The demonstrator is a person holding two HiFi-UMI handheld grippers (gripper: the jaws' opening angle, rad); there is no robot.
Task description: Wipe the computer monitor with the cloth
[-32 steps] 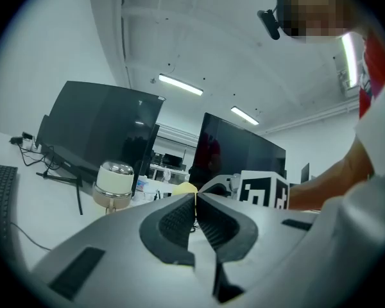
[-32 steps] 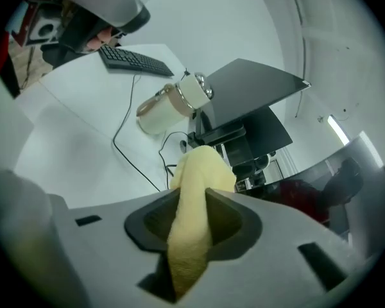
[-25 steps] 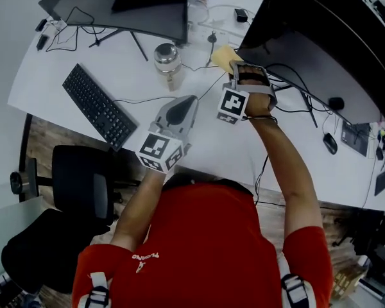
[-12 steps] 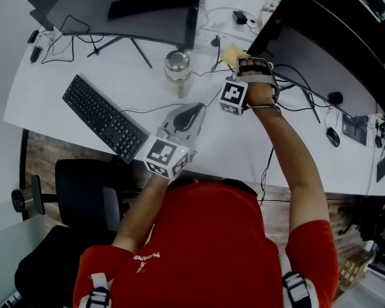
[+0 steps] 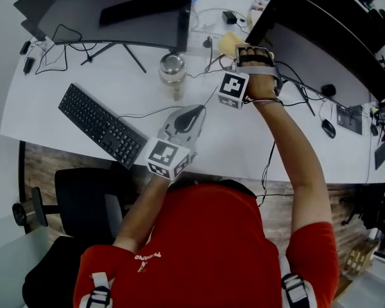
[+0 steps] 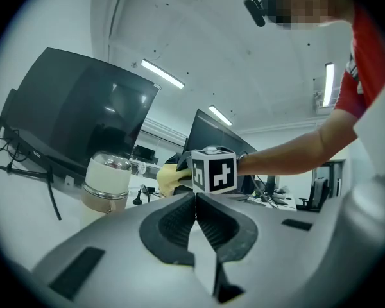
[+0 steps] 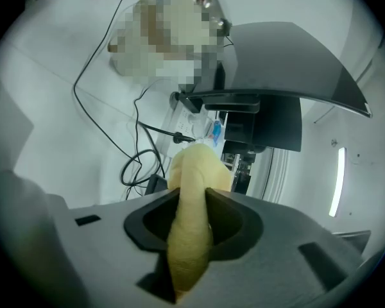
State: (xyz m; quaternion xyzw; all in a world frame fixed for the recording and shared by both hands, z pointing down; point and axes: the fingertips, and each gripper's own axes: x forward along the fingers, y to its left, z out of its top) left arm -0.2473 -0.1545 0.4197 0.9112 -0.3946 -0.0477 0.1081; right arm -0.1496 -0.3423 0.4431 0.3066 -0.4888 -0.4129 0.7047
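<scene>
A yellow cloth (image 5: 228, 43) is bunched in my right gripper (image 5: 239, 51), off the white desk (image 5: 64, 82) close to the left edge of the right-hand dark monitor (image 5: 321, 34). The right gripper view shows the cloth (image 7: 196, 165) pinched between the jaws of that gripper (image 7: 192, 194), with a monitor (image 7: 289, 63) beyond it. My left gripper (image 5: 191, 113) hovers low over the desk's middle, shut and empty. In the left gripper view its jaws (image 6: 194, 201) meet, and the cloth (image 6: 172, 175) shows beside the right gripper's marker cube (image 6: 213, 170).
A second monitor (image 5: 115, 8) stands at the far left with cables beneath it. A lidded jar (image 5: 172, 67) sits between the monitors, a black keyboard (image 5: 99, 124) lies left, and a mouse (image 5: 328, 128) right. Cables cross the desk. An office chair (image 5: 83, 197) stands near the desk's front edge.
My right gripper has lifted the cloth and carried it farther back, up to the right monitor's left edge. The left gripper has barely moved.
</scene>
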